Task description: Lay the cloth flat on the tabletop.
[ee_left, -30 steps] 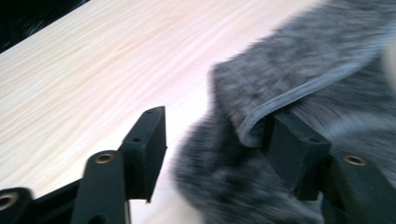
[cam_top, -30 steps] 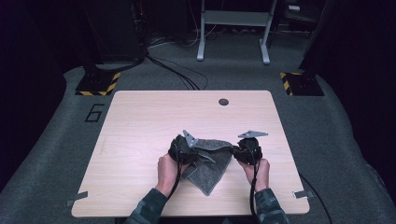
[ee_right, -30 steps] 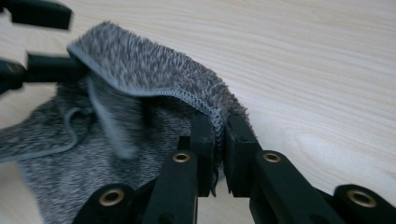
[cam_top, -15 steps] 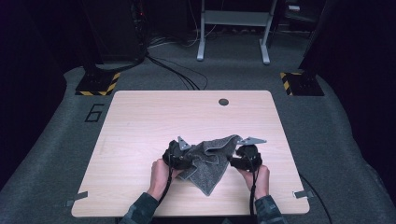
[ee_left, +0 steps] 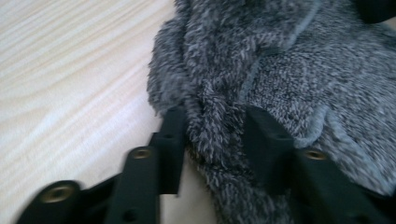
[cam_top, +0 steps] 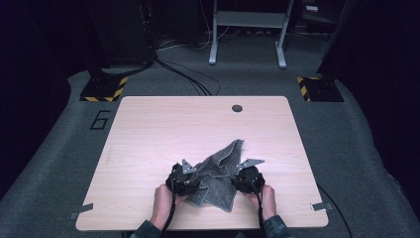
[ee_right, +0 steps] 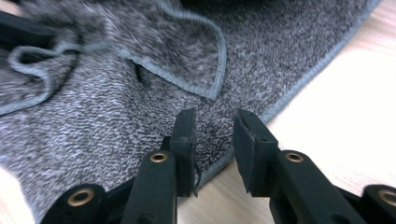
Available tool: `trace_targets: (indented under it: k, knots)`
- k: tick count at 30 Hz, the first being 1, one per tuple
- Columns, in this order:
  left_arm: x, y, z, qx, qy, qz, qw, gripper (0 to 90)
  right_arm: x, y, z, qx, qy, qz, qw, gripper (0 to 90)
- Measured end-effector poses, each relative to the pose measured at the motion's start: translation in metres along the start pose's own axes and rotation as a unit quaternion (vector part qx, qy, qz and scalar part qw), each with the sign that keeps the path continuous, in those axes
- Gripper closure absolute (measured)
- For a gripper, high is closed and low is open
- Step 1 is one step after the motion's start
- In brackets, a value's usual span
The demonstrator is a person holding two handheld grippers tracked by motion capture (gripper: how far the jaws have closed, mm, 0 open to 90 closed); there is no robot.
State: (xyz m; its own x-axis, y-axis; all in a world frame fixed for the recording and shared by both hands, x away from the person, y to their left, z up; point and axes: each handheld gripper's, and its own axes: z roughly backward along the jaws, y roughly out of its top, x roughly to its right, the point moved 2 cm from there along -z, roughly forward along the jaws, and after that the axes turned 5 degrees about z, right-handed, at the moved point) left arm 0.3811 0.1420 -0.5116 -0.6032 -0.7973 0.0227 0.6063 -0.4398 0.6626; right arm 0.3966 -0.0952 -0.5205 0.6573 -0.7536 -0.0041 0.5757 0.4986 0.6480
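Grey carpet floor [cam_top: 376,163], wooden table [cam_top: 148,129], dim room

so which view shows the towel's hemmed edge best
The right gripper view: the grey towel shows its stitched hem curling over a fold. The left gripper view shows a fuzzy bunch of it between the jaws. The high view shows its whole crumpled shape, too small for the hem.

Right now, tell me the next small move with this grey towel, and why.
Probably close the right hand-held gripper on the towel's hem. Its jaws, which have just been closing, stand over the edge with a gap between them, not yet pinching. The left hand-held gripper already has a bunched fold between its jaws, so both sides could then lift together.
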Motion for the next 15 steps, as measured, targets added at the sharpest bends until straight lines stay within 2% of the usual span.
trace_targets:
  k: [1, 3, 4, 5, 6, 8, 9, 10, 13, 14, 15]
  knots:
    - [0.004, 0.003, 0.005, 0.014, 0.005, -0.006, 0.9999, 43.3, -0.002, -0.001, 0.000, 0.001, -0.006, 0.006, 1.0000, 69.6]
    - [0.011, 0.012, 0.012, 0.031, 0.014, -0.023, 0.9992, 41.5, -0.003, -0.001, 0.001, 0.006, -0.008, 0.009, 0.9999, 69.8]
    - [0.018, 0.021, 0.012, 0.039, 0.019, -0.038, 0.9983, 39.5, -0.007, -0.001, 0.004, 0.014, -0.012, 0.011, 0.9998, 69.9]
    - [0.018, 0.021, 0.012, 0.039, 0.019, -0.038, 0.9983, 39.0, -0.007, -0.001, 0.004, 0.014, -0.012, 0.011, 0.9998, 69.9]
    - [0.026, 0.033, 0.007, 0.034, 0.016, -0.061, 0.9974, 38.8, -0.010, -0.001, 0.006, 0.016, -0.011, 0.013, 0.9997, 69.8]
    - [0.031, 0.041, -0.005, 0.023, 0.017, -0.082, 0.9963, 38.3, -0.013, -0.003, 0.008, 0.018, -0.009, 0.011, 0.9997, 69.0]
    - [0.031, 0.041, -0.005, 0.023, 0.017, -0.082, 0.9963, 38.4, -0.014, -0.003, 0.008, 0.017, -0.007, 0.013, 0.9997, 68.3]
    - [0.033, 0.046, -0.018, 0.002, 0.019, -0.092, 0.9956, 38.3, -0.015, -0.004, 0.008, 0.021, -0.007, 0.013, 0.9997, 67.6]
    - [0.034, 0.047, -0.034, -0.020, 0.015, -0.100, 0.9947, 40.1, -0.018, -0.005, 0.008, 0.022, -0.001, 0.009, 0.9997, 66.2]
    - [0.033, 0.047, -0.042, -0.035, 0.013, -0.100, 0.9943, 44.7, -0.018, -0.006, 0.007, 0.022, 0.002, 0.017, 0.9996, 66.5]
    - [0.031, 0.046, -0.045, -0.045, 0.011, -0.101, 0.9938, 50.0, -0.018, -0.006, 0.007, 0.019, 0.005, 0.013, 0.9997, 66.7]
